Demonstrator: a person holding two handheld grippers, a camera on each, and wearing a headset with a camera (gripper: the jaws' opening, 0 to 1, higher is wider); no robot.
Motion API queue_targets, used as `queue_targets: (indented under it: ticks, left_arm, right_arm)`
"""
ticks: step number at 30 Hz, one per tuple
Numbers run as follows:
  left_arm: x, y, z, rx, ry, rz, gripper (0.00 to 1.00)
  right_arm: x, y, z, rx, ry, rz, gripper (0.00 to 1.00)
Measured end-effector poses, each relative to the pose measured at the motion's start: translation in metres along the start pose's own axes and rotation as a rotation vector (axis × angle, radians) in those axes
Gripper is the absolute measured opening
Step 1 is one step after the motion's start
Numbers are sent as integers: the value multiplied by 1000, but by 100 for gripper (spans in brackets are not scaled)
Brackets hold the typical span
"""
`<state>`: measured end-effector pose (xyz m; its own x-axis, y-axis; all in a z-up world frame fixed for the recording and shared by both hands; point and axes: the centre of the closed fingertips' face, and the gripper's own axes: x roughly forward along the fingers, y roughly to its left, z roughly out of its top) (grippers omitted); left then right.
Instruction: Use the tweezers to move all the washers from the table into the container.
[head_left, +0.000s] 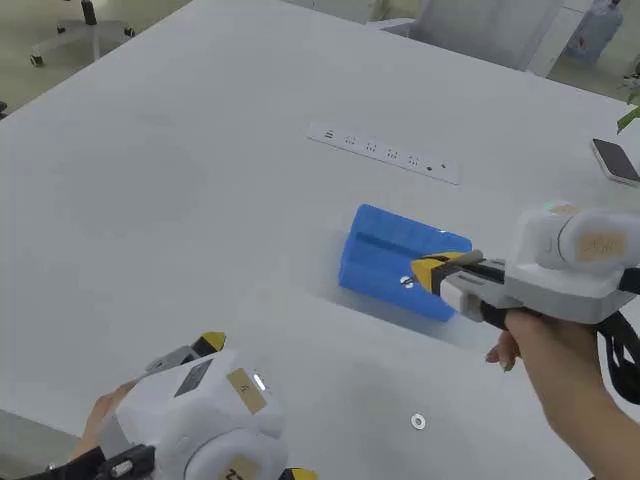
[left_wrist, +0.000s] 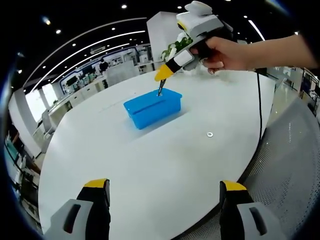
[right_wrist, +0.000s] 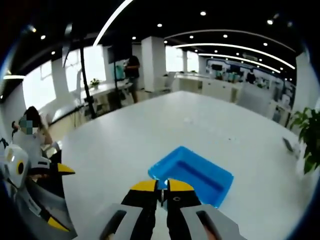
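The tweezers (left_wrist: 160, 90) are being gripped by the right gripper (head_left: 432, 271) over the blue container (head_left: 385, 255); the left gripper (left_wrist: 165, 186) is being held with jaws spread wide. One washer (head_left: 418, 421) is lying at the container's six o'clock.

tweezers (left_wrist: 159, 90) of right gripper (left_wrist: 163, 75) over blue container (left_wrist: 150, 111), washer (left_wrist: 210, 134) on table (left_wrist: 150, 167)

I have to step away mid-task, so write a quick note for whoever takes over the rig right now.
Left claw: open, holding nothing, low over the near side of the table.
Right claw: shut on the tweezers, tips over the blue container. A small silvery piece sits at the tips, probably a washer.
One loose washer lies on the table, nearer the person than the container.
Done: the count in the container cannot be told.
Left: release the silvery piece, then fetch the loose washer.
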<state>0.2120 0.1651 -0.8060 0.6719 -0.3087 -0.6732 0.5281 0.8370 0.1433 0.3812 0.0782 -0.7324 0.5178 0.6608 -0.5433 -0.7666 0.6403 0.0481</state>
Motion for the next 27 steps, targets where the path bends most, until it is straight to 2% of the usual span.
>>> queue_targets:
  ticks: [7,9,10,13,17,18,21,25,27]
  left_arm:
    - [0,0,1,-1,-4,0,93]
    - [0,0,0,-2,-1,0,92]
    - [0,0,0,-1,1,-1,92]
    - [0,0,-1,1,4,0,92]
    - [0,0,-2,-1,8,-1,92]
    - [0,0,-1,-3,8,-3,92]
    - [-1,-1,0,-8,0,-10,93]
    - [-1,-3,0,-8,3,-17,93]
    - [0,-3,-1,-4,5,-17,93]
  right_arm:
    - [2,-16,8,31,-15,-21,2]
    - [5,-21,12,52,-26,-33,2]
    - [10,-30,14,58,-31,-37,2]
    - [18,-40,11,78,-13,-48,2]
    - [35,-48,-7,86,42,-57,2]
    - [34,-43,-10,90,54,-55,2]
    - [46,-50,-31,94,111,-54,3]
    - [48,-48,-43,87,149,-53,3]
    - [56,-53,-55,80,168,-58,3]
